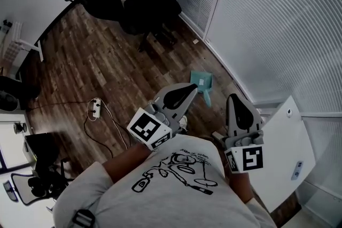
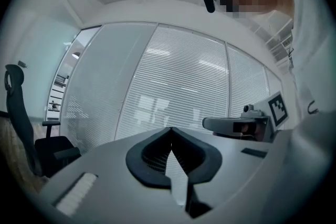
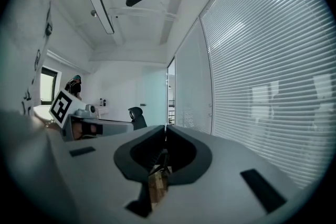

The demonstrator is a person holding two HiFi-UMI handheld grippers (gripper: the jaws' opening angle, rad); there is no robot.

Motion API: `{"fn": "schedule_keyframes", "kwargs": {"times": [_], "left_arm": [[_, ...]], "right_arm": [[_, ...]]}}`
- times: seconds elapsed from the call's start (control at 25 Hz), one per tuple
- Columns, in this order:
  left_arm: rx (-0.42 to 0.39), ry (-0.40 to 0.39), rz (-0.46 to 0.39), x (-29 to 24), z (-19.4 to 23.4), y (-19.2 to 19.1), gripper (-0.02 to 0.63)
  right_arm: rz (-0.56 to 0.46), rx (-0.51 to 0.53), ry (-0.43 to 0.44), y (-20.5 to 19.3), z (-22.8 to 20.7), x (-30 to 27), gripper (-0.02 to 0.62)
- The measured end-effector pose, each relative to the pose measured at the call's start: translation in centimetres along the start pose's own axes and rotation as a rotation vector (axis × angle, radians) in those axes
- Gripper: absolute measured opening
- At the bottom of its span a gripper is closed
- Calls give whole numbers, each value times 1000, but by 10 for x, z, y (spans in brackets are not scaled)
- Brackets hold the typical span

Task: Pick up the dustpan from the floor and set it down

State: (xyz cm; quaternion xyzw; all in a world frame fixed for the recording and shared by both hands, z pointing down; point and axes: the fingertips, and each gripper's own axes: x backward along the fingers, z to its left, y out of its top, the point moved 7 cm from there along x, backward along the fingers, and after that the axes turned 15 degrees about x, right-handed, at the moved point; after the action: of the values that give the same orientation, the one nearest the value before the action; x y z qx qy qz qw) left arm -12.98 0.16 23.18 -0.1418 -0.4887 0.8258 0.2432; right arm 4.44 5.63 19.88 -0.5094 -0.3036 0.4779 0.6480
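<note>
Holding left claw (image 1: 192, 88) and right claw (image 1: 235, 99) clenched, empty, level at chest, presumably readied for approach. Not yet reaching dustpan (image 1: 202, 84), lying at floor (image 1: 96, 67) edge beside glass wall (image 1: 267, 24).

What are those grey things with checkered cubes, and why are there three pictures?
A person holds two hand tools: the left gripper and the right gripper. Each has two pinching fingers. One picture comes from a camera on the person's head, looking down. The other two come from cameras riding on each gripper, looking along its fingers. Both grippers are shut and hold nothing. A teal dustpan lies on the wood floor by the glass wall, with black office chairs farther off.
</note>
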Motion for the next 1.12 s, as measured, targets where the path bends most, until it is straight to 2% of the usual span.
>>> {"fn": "schedule_keyframes", "kwargs": {"times": [0.4, 0.68, 1.12], "left_arm": [[7, 25, 2, -2, 15, 4, 2], [15, 25, -11, -20, -1, 0, 2], [30, 1, 2, -65, -32, -21, 2]], "right_arm": [[6, 4, 22, -2, -3, -17, 8], [9, 15, 40, -5, -21, -7, 8], [31, 10, 14, -26, -66, 20, 8]]}}
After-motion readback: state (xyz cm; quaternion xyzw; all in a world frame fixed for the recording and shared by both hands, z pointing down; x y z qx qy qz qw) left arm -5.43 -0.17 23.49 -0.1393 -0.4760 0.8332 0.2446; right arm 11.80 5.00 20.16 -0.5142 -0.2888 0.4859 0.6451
